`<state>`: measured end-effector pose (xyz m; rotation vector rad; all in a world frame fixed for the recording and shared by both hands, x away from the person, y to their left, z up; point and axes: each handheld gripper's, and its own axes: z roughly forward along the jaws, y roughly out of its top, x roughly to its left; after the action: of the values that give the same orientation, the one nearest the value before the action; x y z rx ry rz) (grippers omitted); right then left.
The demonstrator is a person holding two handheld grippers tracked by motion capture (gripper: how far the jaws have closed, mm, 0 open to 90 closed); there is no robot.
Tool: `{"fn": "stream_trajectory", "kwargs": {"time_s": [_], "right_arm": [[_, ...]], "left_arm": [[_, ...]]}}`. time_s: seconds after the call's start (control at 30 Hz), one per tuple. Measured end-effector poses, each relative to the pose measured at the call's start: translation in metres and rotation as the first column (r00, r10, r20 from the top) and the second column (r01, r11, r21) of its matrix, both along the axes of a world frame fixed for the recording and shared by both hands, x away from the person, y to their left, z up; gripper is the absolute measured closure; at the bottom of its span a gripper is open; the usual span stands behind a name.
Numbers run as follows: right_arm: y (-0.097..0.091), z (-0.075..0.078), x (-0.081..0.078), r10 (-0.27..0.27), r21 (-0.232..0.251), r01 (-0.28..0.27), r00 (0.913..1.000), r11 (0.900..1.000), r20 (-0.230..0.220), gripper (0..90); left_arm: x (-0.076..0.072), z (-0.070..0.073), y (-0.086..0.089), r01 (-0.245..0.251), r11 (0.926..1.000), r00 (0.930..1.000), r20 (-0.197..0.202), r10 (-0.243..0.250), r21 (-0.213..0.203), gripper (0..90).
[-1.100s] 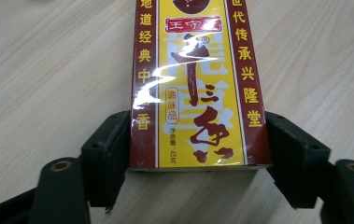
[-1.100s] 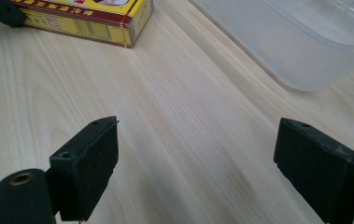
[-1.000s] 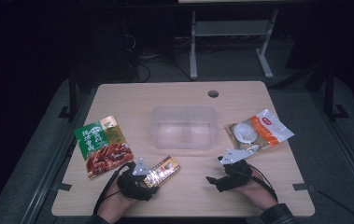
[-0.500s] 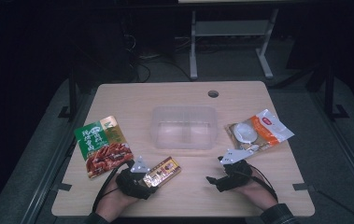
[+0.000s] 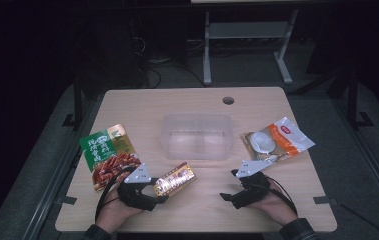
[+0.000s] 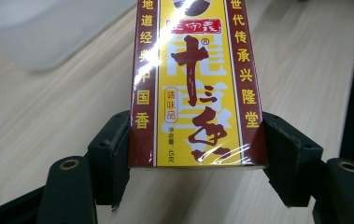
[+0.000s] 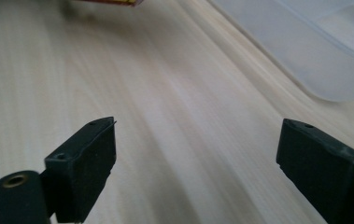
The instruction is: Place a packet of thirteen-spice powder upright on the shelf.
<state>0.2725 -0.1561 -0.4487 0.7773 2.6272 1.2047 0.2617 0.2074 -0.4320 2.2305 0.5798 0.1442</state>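
Note:
A yellow and dark-red carton with Chinese print point(image 5: 176, 178) lies slanted near the table's front, left of centre. My left gripper point(image 5: 160, 192) is shut on its near end. In the left gripper view both pads point(image 6: 114, 154) press the carton's point(image 6: 195, 84) long sides. To the right, my right gripper point(image 5: 229, 185) rests on the table in the person's hand. Its jaws stand wide open over bare wood point(image 7: 195, 154), with nothing between them. A clear plastic container point(image 5: 197, 117) sits at the table's centre, beyond both grippers.
A green and red snack bag point(image 5: 108, 154) lies flat at the left, just behind my left hand. A white and orange bag point(image 5: 276, 142) lies at the right. A cable hole point(image 5: 228, 100) marks the table's far edge. Bare wood separates the two grippers.
The left gripper keeps its hold on the carton and has shifted only slightly. The right gripper has stayed where it was.

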Motion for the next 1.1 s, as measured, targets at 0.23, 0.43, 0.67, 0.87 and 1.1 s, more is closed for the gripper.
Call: {"fn": "stream_trajectory", "kwargs": {"time_s": [0.23,0.43,0.67,0.87,1.1], "right_arm": [[0.001,0.007,-0.005,0.125,0.09,-0.125,0.9921,0.9881,0.011,11.2],[0.007,0.015,-0.008,0.226,0.153,-0.225,0.9741,0.9622,0.015,10.9],[0.015,0.023,-0.004,0.301,0.189,-0.304,0.9526,0.9339,0.041,11.5],[0.022,0.028,0.003,0.355,0.241,-0.358,0.9331,0.9021,0.055,13.0],[0.035,0.028,0.007,0.422,0.253,-0.418,0.9056,0.8724,0.04,14.6]], "left_arm": [[-0.004,0.005,-0.002,0.101,0.9931,0.9943,0.041,-0.099,-0.059,32.1],[-0.008,0.006,-0.009,0.174,0.9818,0.9839,0.053,-0.17,-0.076,32.1],[-0.013,0.006,-0.016,0.234,0.9676,0.9717,0.054,-0.23,-0.094,32.1],[-0.015,0.006,-0.021,0.269,0.959,0.9626,0.062,-0.264,-0.09,32.1],[-0.017,0.005,-0.023,0.28,0.9551,0.9594,0.066,-0.274,-0.097,32.1]]}}
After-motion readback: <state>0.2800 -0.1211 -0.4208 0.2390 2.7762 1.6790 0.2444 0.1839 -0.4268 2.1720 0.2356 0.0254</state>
